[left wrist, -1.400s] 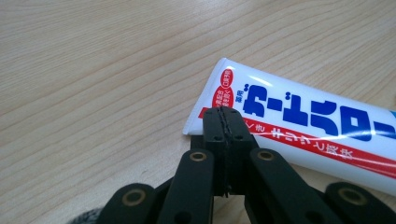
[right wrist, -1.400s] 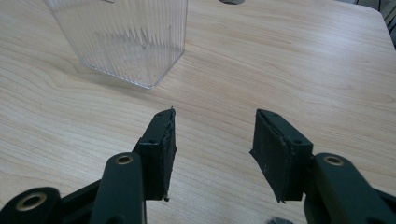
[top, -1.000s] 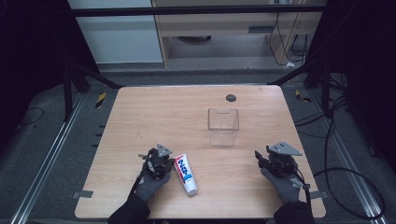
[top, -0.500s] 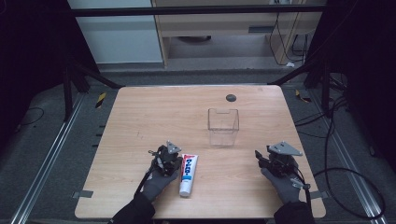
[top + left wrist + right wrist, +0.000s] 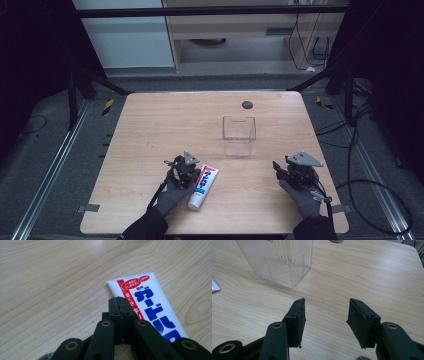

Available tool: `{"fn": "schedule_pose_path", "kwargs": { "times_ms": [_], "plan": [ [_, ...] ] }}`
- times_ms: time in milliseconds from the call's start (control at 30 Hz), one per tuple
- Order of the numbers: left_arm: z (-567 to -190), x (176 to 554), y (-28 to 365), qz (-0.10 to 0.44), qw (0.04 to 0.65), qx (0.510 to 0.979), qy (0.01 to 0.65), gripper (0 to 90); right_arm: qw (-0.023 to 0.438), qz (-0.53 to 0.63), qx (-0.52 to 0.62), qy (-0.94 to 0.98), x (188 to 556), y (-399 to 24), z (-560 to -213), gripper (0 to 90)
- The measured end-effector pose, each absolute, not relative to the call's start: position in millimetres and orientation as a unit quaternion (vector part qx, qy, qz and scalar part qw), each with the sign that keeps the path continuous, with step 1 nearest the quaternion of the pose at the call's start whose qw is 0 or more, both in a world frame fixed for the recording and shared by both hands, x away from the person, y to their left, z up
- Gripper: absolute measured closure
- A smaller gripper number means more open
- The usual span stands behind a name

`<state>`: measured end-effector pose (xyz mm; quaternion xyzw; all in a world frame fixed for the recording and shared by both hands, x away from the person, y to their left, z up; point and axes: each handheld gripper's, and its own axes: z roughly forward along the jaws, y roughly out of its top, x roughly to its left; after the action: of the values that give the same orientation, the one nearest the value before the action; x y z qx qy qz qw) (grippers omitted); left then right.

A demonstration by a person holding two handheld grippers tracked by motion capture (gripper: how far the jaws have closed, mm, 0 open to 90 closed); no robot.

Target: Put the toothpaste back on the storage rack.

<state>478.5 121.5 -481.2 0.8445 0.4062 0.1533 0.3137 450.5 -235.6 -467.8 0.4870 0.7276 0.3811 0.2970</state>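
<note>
Light is falling from overhead onto the table [image 5: 150, 125], leaving the wood evenly lit while the floor and frame around it are sinking into near black at both sides of the high view. That view is looking soft and slightly grainy; my gloved hands are reading as dark shapes with little detail. The clear box [image 5: 239, 135] is catching faint highlights on its ribbed walls. In my left gripper view the tube [image 5: 150, 305] is printing sharp and bright, without glare. My own jaws are throwing only soft, short shadows. In both gripper views the wood grain is staying crisp, softening slightly toward the far edge.
</note>
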Motion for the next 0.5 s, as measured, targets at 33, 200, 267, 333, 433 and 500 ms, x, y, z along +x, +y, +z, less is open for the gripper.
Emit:
{"fn": "schedule_pose_path", "kwargs": {
  "times_ms": [33,200,267,333,433,500],
  "plan": [
    [-481.1,478.4,121.2,0.153,0.315,0.844,0.406,89.4,0.297,0.381,0.487,0.728,450.4,-235.5,-467.8,48.0],
    [-479.9,476.8,119.9,0.151,0.316,0.846,0.401,89.3,0.298,0.38,0.486,0.728,450.5,-235.5,-468.0,47.9],
    [-479.3,476.2,119.3,0.152,0.317,0.847,0.399,89.3,0.297,0.381,0.486,0.728,450.3,-235.6,-467.8,47.9],
    [-479.0,475.3,118.3,0.151,0.317,0.848,0.397,89.3,0.297,0.381,0.486,0.728,450.5,-235.7,-467.9,47.9],
    [-478.4,474.9,118.2,0.151,0.317,0.849,0.396,89.0,0.297,0.38,0.486,0.729,450.4,-235.6,-468.0,47.8],
    [-476.6,474.2,118.8,0.156,0.32,0.846,0.396,86.4,0.296,0.381,0.487,0.729,450.2,-235.7,-467.8,47.7]
  ]
}}
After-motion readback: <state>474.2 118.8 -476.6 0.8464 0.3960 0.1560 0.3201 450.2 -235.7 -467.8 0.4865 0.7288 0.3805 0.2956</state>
